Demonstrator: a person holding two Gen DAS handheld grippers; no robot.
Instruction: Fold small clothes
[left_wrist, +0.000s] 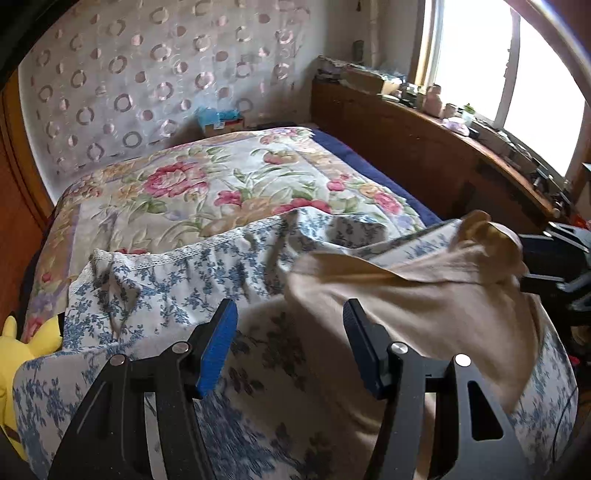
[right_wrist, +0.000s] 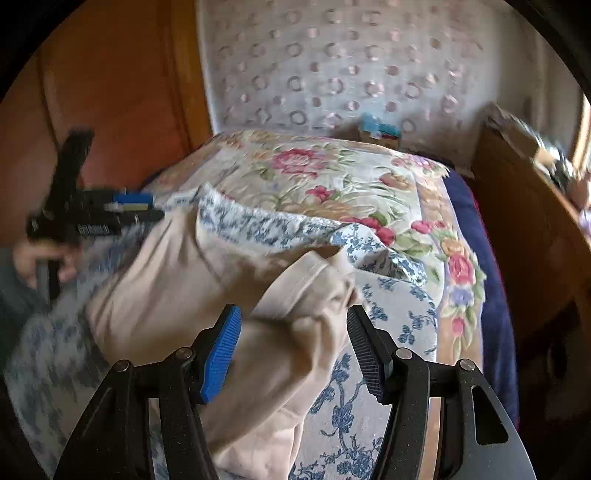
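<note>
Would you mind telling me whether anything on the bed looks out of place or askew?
The beige cotton garment lies crumpled and unfolded across the blue-flowered white cloth, one end bunched in a lump. Both grippers are open, holding nothing.

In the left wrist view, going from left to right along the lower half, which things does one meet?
Yellow plush toy → blue floral cloth → left gripper, open → beige garment → right gripper, black, at the right edge.

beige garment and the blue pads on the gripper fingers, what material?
Plain beige garment: looks like soft matte cotton knit, since it drapes in loose folds with a stitched hem; fibre uncertain. Blue finger pads on the right hand-held gripper: probably ribbed rubber or plastic, finely grooved, dull.
</note>
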